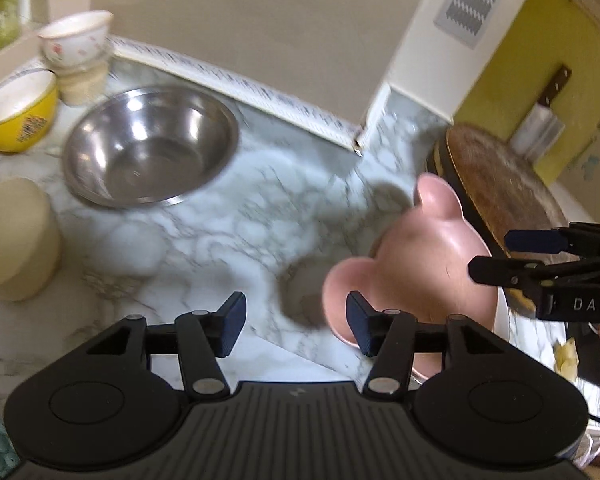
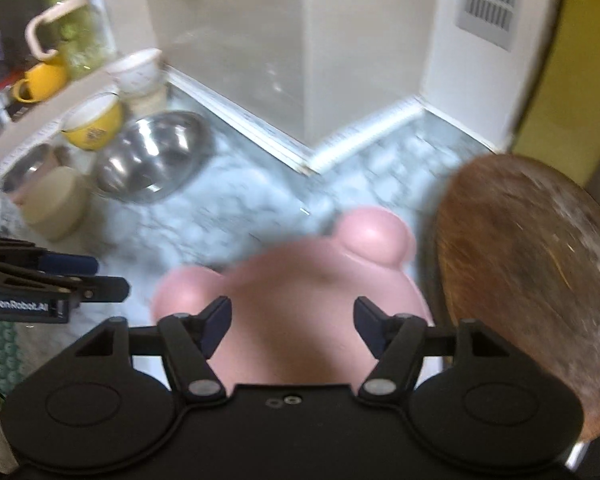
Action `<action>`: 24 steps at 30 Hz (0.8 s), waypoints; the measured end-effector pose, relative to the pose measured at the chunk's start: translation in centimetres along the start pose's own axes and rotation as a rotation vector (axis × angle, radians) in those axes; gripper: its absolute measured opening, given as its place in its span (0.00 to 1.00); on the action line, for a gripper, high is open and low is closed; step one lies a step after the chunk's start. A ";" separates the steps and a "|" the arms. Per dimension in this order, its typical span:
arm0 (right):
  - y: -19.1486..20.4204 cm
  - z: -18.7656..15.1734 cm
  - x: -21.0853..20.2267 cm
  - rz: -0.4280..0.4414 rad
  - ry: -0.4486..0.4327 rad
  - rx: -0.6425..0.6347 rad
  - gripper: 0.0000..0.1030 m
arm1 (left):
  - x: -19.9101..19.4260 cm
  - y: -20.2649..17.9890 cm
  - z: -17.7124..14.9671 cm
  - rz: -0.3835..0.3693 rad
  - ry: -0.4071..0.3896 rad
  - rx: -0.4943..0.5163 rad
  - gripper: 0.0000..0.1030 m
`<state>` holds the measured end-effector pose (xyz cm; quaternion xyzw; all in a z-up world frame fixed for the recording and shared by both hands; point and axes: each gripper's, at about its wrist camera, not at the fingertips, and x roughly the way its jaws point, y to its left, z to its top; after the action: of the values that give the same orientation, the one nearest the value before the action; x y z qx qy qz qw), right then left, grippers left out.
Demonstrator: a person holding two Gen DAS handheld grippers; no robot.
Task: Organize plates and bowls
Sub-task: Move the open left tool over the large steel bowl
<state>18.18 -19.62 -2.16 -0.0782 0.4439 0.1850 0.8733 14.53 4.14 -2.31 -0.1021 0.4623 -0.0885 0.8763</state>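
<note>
We've got both claws wide and empty, left claw [image 1: 295, 326] and right claw [image 2: 292, 326], over the pink eared dish [image 2: 300, 300] at lower centre; looks just set down, so next we'd grab the steel bowl [image 1: 150, 146] upper left.

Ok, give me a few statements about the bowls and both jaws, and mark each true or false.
1. The steel bowl is empty. True.
2. The left gripper clamps the pink eared dish. False: its jaws stand open, gripping nothing.
3. The yellow bowl sits inside the steel bowl. False: it stands beside it on the marble counter.
4. The right gripper has open jaws above the pink dish. True.
5. A round wooden board stands beside the pink dish. True.
</note>
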 end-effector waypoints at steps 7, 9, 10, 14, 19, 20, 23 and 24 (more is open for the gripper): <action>4.1 2.6 1.1 0.056 -0.045 -0.035 0.81 | -2.6 2.9 1.1 0.063 -0.097 -0.045 0.58; 5.1 3.3 1.9 0.076 -0.043 -0.041 0.82 | -2.9 3.7 1.5 0.080 -0.113 -0.059 0.59; 5.5 3.7 2.4 0.085 -0.044 -0.041 0.85 | -3.1 4.1 1.8 0.088 -0.122 -0.066 0.63; 7.0 5.0 4.0 0.112 -0.062 -0.033 0.96 | -3.5 6.0 3.0 0.131 -0.172 -0.096 0.76; 7.9 6.8 6.7 0.132 -0.042 0.000 1.00 | -2.7 8.1 5.0 0.177 -0.184 -0.109 0.76; 8.0 7.2 7.2 0.129 -0.033 0.005 1.00 | -2.4 8.5 5.4 0.180 -0.185 -0.113 0.76; 8.3 8.3 8.6 0.114 -0.018 0.017 1.00 | -1.6 10.1 6.7 0.201 -0.179 -0.134 0.76; 8.3 8.6 9.0 0.112 -0.015 0.023 1.00 | -1.2 10.7 7.2 0.206 -0.173 -0.142 0.76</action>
<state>26.18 -7.13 -4.10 -0.0416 0.4430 0.2289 0.8658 20.51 15.43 -0.16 -0.1229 0.3982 0.0441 0.9080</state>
